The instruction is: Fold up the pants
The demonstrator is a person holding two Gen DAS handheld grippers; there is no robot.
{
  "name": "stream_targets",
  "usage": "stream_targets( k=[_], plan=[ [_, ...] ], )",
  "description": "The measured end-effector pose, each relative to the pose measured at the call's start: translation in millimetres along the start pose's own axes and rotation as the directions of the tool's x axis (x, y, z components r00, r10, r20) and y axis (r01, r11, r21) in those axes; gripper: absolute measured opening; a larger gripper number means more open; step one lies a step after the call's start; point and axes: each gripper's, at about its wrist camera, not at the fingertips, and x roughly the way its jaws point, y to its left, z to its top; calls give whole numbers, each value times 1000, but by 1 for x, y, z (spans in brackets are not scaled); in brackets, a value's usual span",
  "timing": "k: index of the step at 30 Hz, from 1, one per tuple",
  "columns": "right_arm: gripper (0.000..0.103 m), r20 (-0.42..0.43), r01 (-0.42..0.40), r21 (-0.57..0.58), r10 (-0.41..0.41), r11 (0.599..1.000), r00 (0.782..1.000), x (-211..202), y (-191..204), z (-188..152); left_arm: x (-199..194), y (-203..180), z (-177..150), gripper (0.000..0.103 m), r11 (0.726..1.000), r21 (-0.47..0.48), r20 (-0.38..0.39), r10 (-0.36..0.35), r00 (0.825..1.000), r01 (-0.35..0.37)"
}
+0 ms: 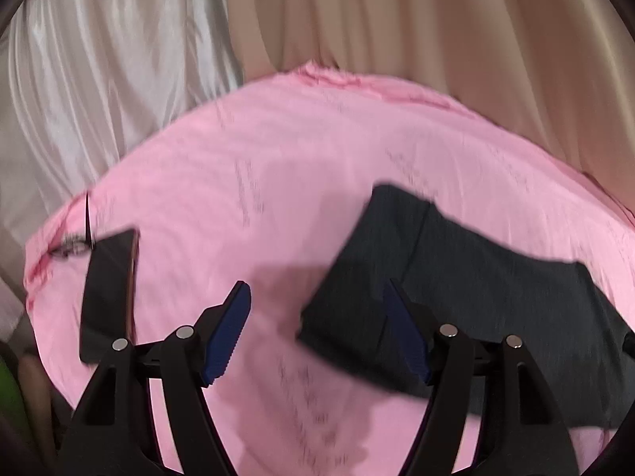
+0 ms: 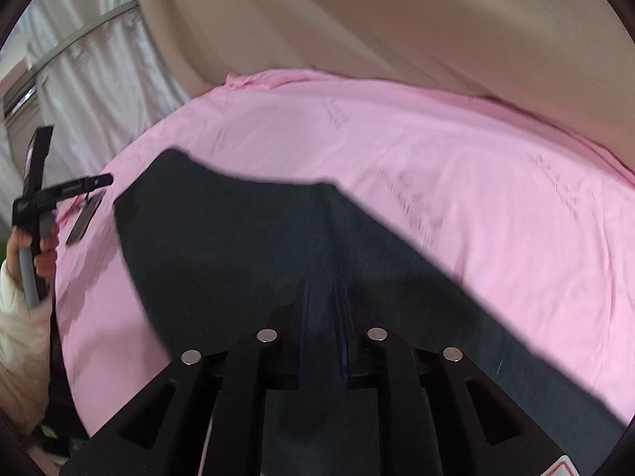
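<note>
Dark grey pants point(image 1: 476, 277) lie folded flat on a pink sheet point(image 1: 278, 150), to the right in the left wrist view. My left gripper point(image 1: 317, 285) is open above the sheet at the pants' left edge, with nothing between its blue pads point(image 1: 228, 333). In the right wrist view the pants point(image 2: 238, 238) fill the lower middle. My right gripper point(image 2: 321, 285) hovers over them with only a narrow gap between its jaws. No fold of cloth rises into that gap.
A dark flat phone-like slab point(image 1: 107, 289) lies on the sheet at the left, small in the right wrist view point(image 2: 85, 218). A hand point(image 2: 43, 254) grips a grey handle at the left edge. Beige curtain point(image 1: 436, 20) and white curtain point(image 1: 99, 59) hang behind the bed.
</note>
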Motion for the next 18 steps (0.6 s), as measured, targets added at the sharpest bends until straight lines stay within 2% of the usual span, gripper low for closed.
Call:
stream_targets(
  k=[3, 4, 5, 7, 8, 11, 13, 14, 17, 18],
  plan=[
    [24, -5, 1, 33, -1, 999, 1000, -7, 2, -28, 15, -2, -22, 65, 998, -33, -82, -59, 995, 56],
    [24, -2, 8, 44, -8, 999, 1000, -10, 1, -35, 21, -3, -26, 57, 998, -43, -102, -54, 993, 50],
    [24, 2, 13, 57, -13, 998, 1000, -13, -1, -40, 28, -4, -30, 55, 998, -46, -121, -48, 992, 43],
    [24, 15, 27, 98, -28, 995, 999, -26, -9, -51, 38, -3, -37, 54, 996, -73, -152, -54, 987, 43],
    [24, 26, 36, 122, -39, 992, 999, -35, -16, -57, 36, -2, -38, 54, 997, -72, -142, -46, 989, 36],
    [36, 54, 137, 258, -156, 956, 986, -81, -64, -93, 23, -4, -44, 54, 999, -49, -132, 4, 991, -11],
    [38, 60, 235, 385, -278, 893, 959, -123, -110, -129, 4, -8, -45, 53, 998, -28, -93, 57, 994, -60],
    [38, 51, 289, 450, -348, 845, 936, -145, -135, -147, -7, -11, -44, 53, 997, -17, -58, 78, 995, -79],
    [39, 5, 417, 607, -528, 677, 849, -210, -203, -197, -36, -29, -40, 54, 996, 5, 19, 88, 996, -89],
    [43, -8, 446, 640, -575, 626, 818, -230, -224, -211, -43, -36, -38, 57, 997, 16, 36, 79, 996, -79]
  ],
)
